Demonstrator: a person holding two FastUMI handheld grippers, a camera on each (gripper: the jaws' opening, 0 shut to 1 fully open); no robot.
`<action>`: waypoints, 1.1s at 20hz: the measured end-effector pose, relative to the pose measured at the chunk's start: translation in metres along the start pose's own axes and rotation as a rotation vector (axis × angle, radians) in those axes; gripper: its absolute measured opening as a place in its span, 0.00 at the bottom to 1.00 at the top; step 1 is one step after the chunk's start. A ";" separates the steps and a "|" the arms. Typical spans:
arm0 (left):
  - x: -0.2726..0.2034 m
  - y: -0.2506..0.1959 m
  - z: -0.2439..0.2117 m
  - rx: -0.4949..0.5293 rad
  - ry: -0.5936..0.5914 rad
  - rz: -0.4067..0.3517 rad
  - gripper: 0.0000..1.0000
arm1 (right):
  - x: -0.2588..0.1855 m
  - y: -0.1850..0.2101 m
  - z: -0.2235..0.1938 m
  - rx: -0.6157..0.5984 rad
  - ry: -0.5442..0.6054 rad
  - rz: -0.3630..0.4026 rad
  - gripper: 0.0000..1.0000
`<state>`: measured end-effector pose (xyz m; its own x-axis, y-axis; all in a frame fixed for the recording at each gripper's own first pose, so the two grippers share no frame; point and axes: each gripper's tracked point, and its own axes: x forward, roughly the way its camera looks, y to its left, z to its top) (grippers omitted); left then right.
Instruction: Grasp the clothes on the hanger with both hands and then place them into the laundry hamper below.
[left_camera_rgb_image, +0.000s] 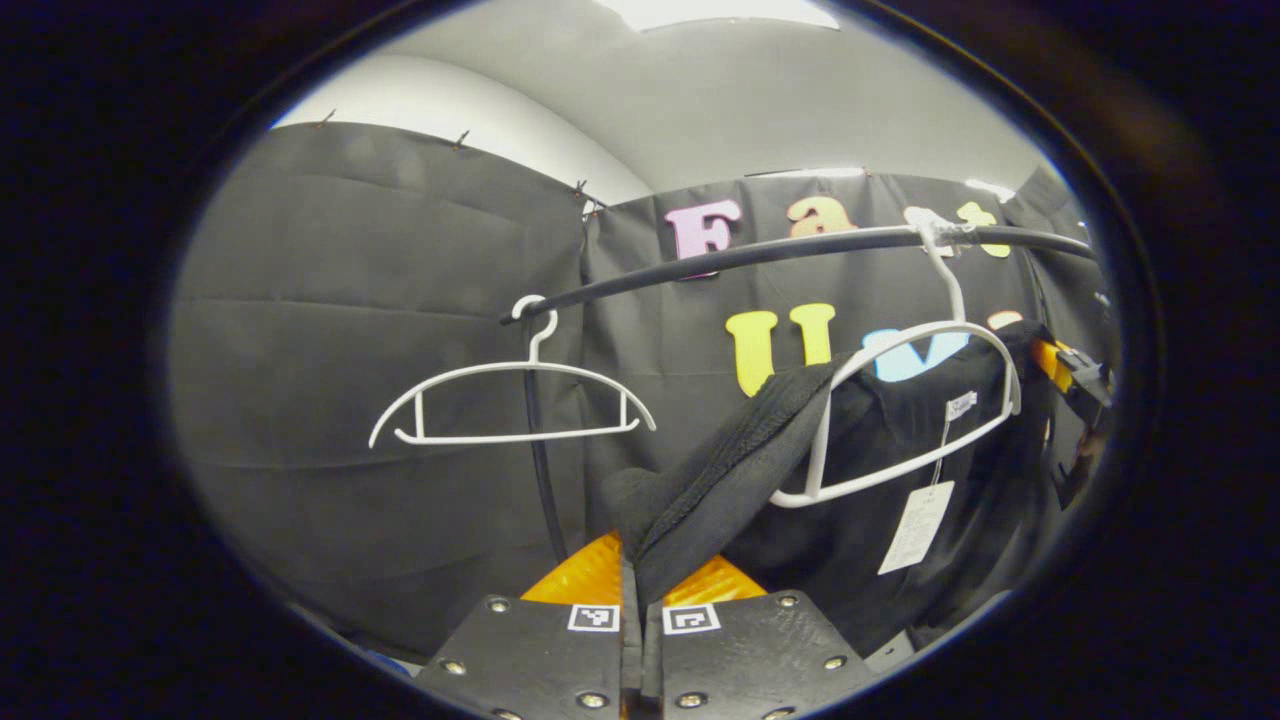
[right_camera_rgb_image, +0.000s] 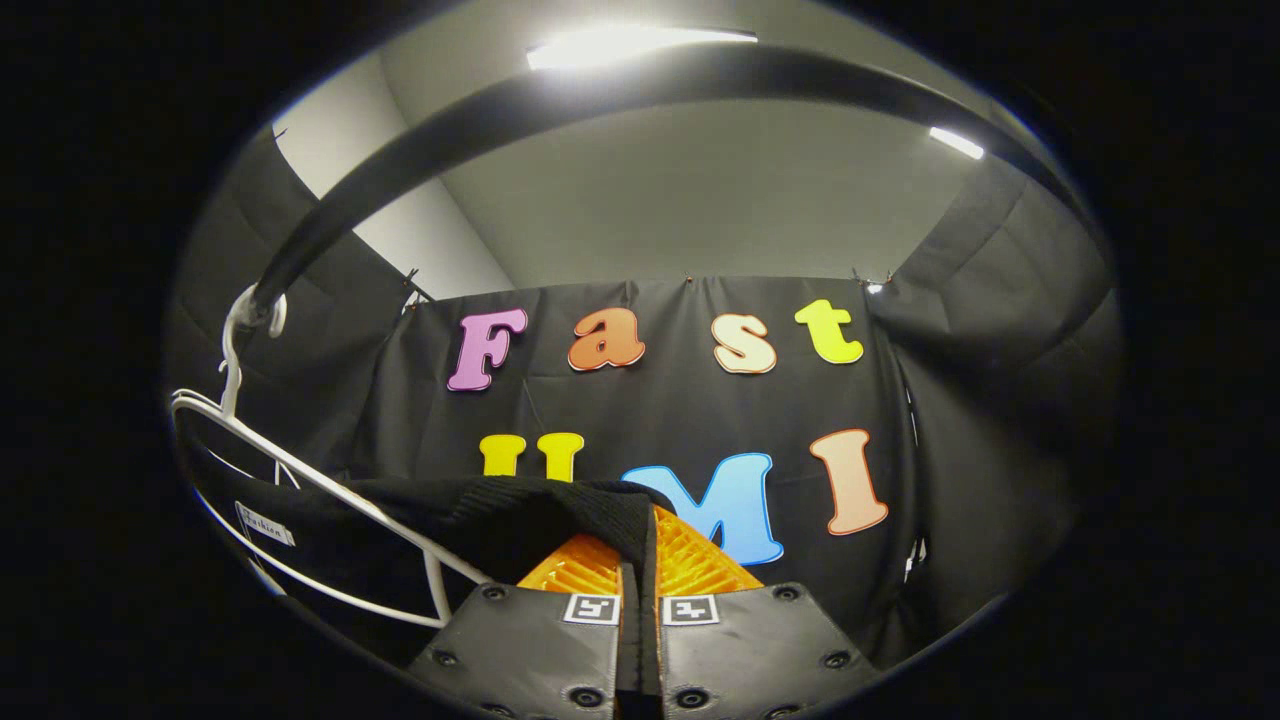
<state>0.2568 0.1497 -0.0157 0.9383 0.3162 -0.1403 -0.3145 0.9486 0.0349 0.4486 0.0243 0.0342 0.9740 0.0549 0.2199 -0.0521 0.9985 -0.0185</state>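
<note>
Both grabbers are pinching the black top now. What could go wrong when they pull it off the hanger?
The black top still drapes over the white hanger while the left gripper and right gripper pinch its edges. Pulling might drag that hanger off the black rail. The paper tag dangles by the hanger bar and could snag. Each pinch holds only a fold, so the cloth may slip.

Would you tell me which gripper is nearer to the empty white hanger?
Left. The left gripper, shut on the black garment, has the empty hanger just up-left. The right gripper grips the garment's far shoulder.
</note>
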 end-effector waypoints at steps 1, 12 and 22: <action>0.006 0.001 0.001 0.001 0.007 -0.019 0.02 | 0.007 -0.003 -0.012 -0.007 0.021 -0.007 0.01; 0.006 0.021 0.051 -0.148 -0.070 -0.194 0.02 | 0.021 -0.001 -0.118 0.195 0.335 0.051 0.00; 0.044 -0.003 -0.057 -0.163 0.119 -0.147 0.01 | -0.038 0.028 -0.210 0.208 0.543 0.091 0.01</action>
<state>0.2910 0.1596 -0.0781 0.9551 0.1623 -0.2479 -0.2041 0.9669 -0.1532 0.4568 0.0490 -0.1795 0.9340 0.1843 -0.3061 -0.1296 0.9731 0.1904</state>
